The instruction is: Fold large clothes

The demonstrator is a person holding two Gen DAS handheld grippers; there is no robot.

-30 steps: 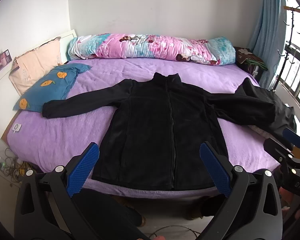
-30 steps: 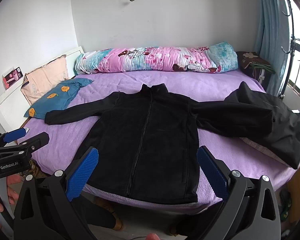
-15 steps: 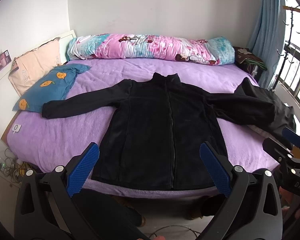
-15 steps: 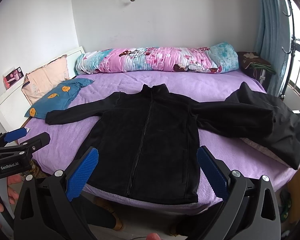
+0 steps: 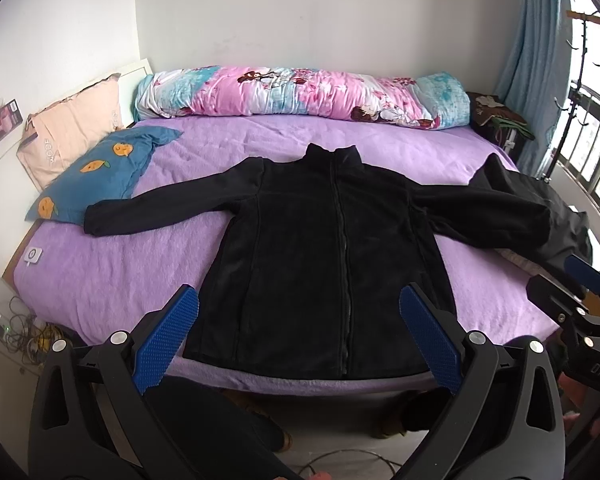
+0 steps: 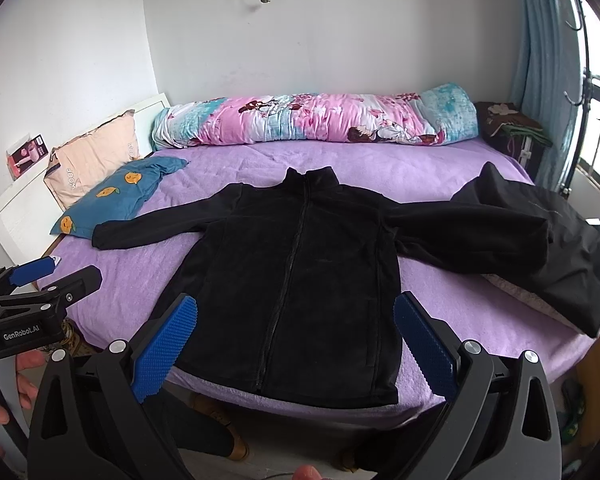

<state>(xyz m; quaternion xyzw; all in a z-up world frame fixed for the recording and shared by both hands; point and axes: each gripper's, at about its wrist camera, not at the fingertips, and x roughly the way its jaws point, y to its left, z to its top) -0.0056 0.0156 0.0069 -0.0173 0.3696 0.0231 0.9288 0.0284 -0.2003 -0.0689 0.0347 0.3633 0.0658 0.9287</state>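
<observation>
A black fleece jacket (image 5: 324, 248) (image 6: 296, 280) lies flat and zipped on the purple bed (image 5: 112, 276) (image 6: 380, 160), both sleeves spread sideways, hem at the near edge. Its right sleeve rests on another black garment (image 5: 556, 220) (image 6: 572, 256). My left gripper (image 5: 298, 340) hangs open in front of the hem, nothing between its blue pads. Over the same hem my right gripper (image 6: 296, 340) is open and empty too. Each gripper shows at the side of the other's view: the right gripper (image 5: 572, 296), the left gripper (image 6: 40, 284).
A rolled pink and teal quilt (image 5: 300, 96) lies along the far wall. A blue pillow (image 5: 100, 176) and a peach pillow (image 5: 68, 136) sit at the left. Cables (image 5: 16, 328) lie on the floor at the left. A window railing (image 5: 588, 140) stands at the right.
</observation>
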